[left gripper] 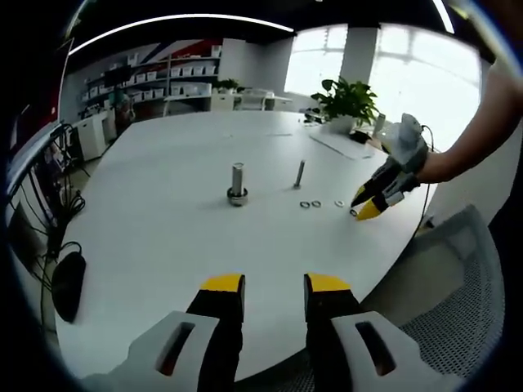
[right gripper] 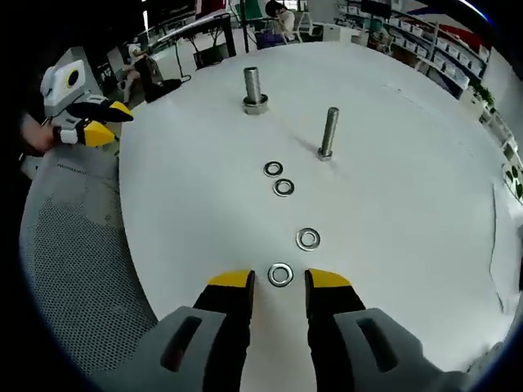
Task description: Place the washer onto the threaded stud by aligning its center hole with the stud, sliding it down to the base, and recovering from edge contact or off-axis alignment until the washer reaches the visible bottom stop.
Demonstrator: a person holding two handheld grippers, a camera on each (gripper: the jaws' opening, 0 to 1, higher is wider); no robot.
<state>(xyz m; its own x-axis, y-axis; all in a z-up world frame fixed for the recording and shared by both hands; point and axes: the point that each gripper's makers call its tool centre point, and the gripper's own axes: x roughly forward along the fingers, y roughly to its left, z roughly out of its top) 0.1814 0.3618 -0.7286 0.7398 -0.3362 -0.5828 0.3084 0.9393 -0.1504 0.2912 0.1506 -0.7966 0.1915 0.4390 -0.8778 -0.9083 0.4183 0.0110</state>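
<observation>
Washer point(right gripper: 280, 274) for this step lies flat on the white counter point(right gripper: 409, 212), right between the yellow tips of the right gripper point(right gripper: 280, 282), whose jaws stand partly open on either side of it without clamping it yet. Three more washers sit farther ahead of that gripper in a loose line: one just beyond point(right gripper: 308, 238), then a close pair point(right gripper: 283, 187) and point(right gripper: 273, 169). Past them, ahead and slightly to the right, a slim threaded stud point(right gripper: 328, 132) stands upright on the counter; farther ahead and to the left stands a thicker stud with a collar at its base point(right gripper: 252, 90). Which of the two is the target I cannot say for sure.

In the left gripper view, the left gripper point(left gripper: 274, 287) hovers low over the near edge of the counter, jaws parted and holding nothing, well apart from the studs. The right gripper point(left gripper: 366, 204) shows off to its right, tips down at the washer row.

The step in hand looks like the pickup, so the task is barely begun: no washer is visibly on the slim stud. Next, the jaws should close across the washer's rim, which is thin and flat against the counter, so the tips need to be right down on the surface or they may skid over it. After that comes lifting it, carrying it forward to the stud and levelling the hole over the tip.
</observation>
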